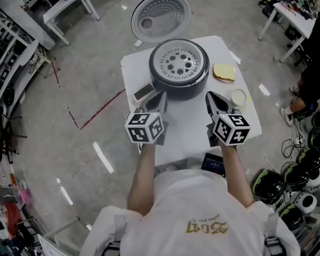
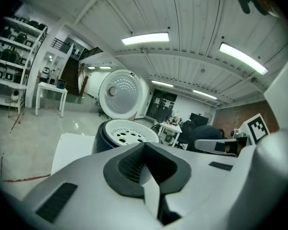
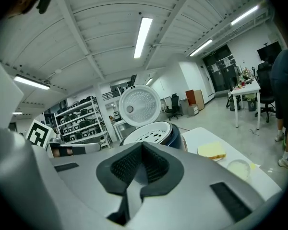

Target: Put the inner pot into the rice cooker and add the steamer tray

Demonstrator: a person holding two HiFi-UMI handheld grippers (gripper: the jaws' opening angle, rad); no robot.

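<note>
Steamer tray (image 1: 178, 63) sits atop the open-lidded rice cooker (image 1: 180, 88) on a white table (image 1: 194, 135) in the head view, with the left gripper (image 1: 161, 96) and right gripper (image 1: 210, 96) poised near its front. Left gripper view: jaws clenched together, nothing between. Right gripper view: jaws likewise pressed closed and empty, cooker beyond.

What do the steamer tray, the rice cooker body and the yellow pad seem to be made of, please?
Steamer tray: likely matte white plastic, judging by its moulded round holes.
Rice cooker body: dark, slightly shiny shell, plastic or painted metal; unclear which.
Yellow pad: perhaps a soft foam sponge, with a dull surface.
</note>
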